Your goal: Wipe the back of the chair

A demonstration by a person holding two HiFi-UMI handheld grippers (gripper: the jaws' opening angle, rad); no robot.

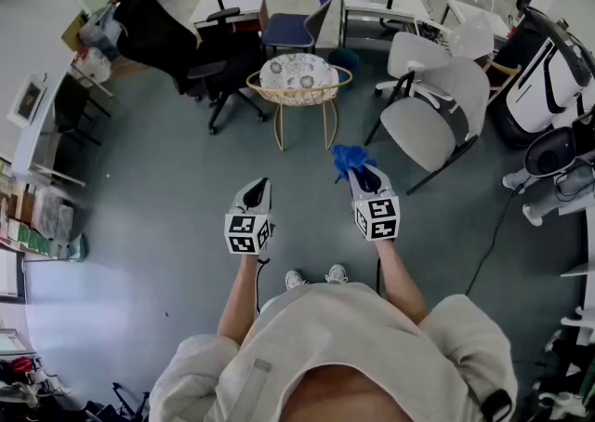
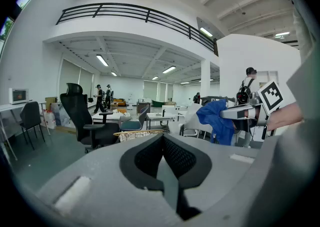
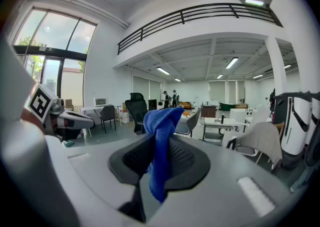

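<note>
My right gripper (image 1: 368, 178) is shut on a blue cloth (image 1: 348, 159), which bunches up past its tips and hangs between the jaws in the right gripper view (image 3: 160, 143). My left gripper (image 1: 260, 190) is held level beside it, jaws shut with nothing between them (image 2: 165, 146). The left gripper view also shows the cloth (image 2: 216, 119) off to the right. A wicker chair (image 1: 299, 79) with a patterned cushion stands straight ahead on the floor. A grey-white shell chair (image 1: 437, 106) stands to the front right, its back (image 3: 267, 143) also in the right gripper view. Neither gripper touches a chair.
A black office chair (image 1: 191, 48) stands at the front left and a blue chair (image 1: 293, 30) behind the wicker one. Desks (image 1: 232, 6) and more white chairs (image 1: 414, 53) fill the back. White machines (image 1: 558, 85) and a floor cable (image 1: 493, 234) are on the right; shelves (image 1: 37, 225) on the left.
</note>
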